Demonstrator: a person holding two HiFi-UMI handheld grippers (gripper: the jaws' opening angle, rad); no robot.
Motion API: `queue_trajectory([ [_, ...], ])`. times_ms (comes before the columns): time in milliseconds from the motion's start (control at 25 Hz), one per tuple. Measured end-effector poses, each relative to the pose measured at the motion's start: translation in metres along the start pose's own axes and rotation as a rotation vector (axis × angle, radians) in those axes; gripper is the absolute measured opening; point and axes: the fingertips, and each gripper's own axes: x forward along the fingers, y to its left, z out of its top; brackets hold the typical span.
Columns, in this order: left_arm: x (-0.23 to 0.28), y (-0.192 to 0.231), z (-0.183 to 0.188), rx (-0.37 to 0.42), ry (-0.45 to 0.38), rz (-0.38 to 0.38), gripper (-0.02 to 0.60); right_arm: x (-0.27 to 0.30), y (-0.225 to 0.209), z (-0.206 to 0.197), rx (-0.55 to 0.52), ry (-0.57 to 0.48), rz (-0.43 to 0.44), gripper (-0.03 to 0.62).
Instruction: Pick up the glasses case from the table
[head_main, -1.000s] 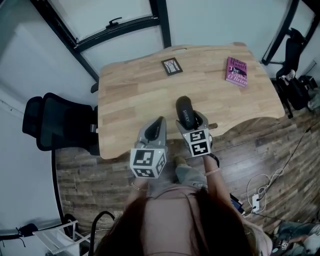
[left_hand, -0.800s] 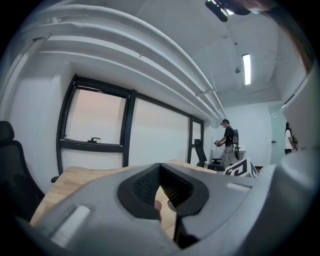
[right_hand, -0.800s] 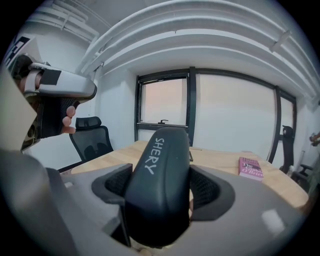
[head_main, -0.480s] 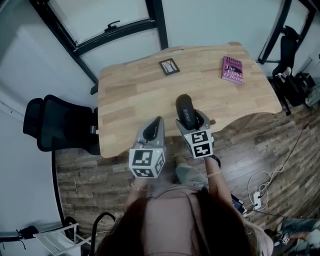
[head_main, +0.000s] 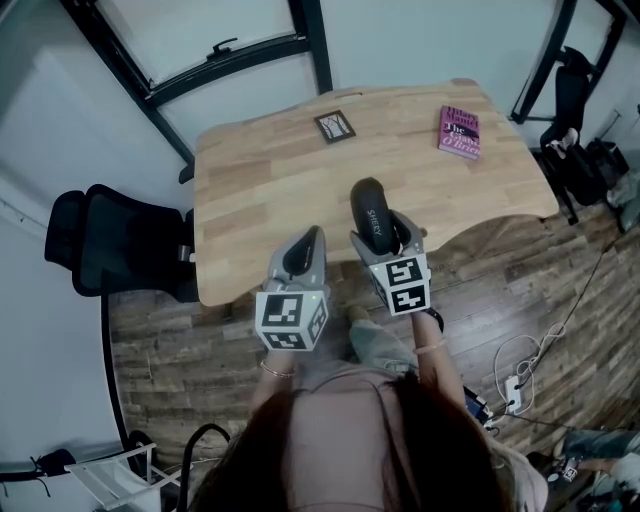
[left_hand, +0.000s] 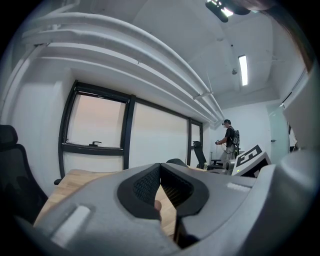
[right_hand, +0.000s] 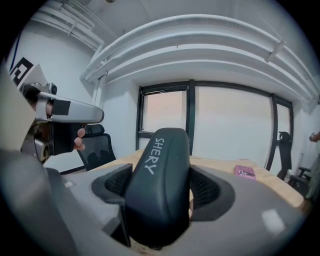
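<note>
The black glasses case (head_main: 370, 211), lettered SHERY, is lifted above the near edge of the wooden table (head_main: 260, 180). My right gripper (head_main: 384, 232) is shut on it, and in the right gripper view the case (right_hand: 159, 185) fills the space between both jaws and sticks out forward. My left gripper (head_main: 308, 243) hovers beside it to the left over the table's front edge, shut with nothing in it; in the left gripper view (left_hand: 161, 186) its black pads (left_hand: 145, 187) meet at the tips.
A pink book (head_main: 459, 132) lies at the table's far right, and a small dark card (head_main: 335, 126) lies at the far middle. A black office chair (head_main: 110, 245) stands left of the table. A person (left_hand: 229, 140) stands far off across the room.
Both grippers and the case have risen slightly toward the camera; the table and its objects have shifted a little up and left in the view.
</note>
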Motion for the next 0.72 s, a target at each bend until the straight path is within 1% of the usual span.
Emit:
queue_trajectory([
  [400, -0.017, -0.009, -0.002, 0.002, -0.002, -0.004, 0.009, -0.030, 0.009, 0.015, -0.003, -0.053, -0.009, 0.357],
  [720, -0.030, -0.012, -0.003, 0.005, -0.006, 0.000, 0.009, -0.046, 0.019, 0.019, -0.010, -0.077, -0.011, 0.357],
])
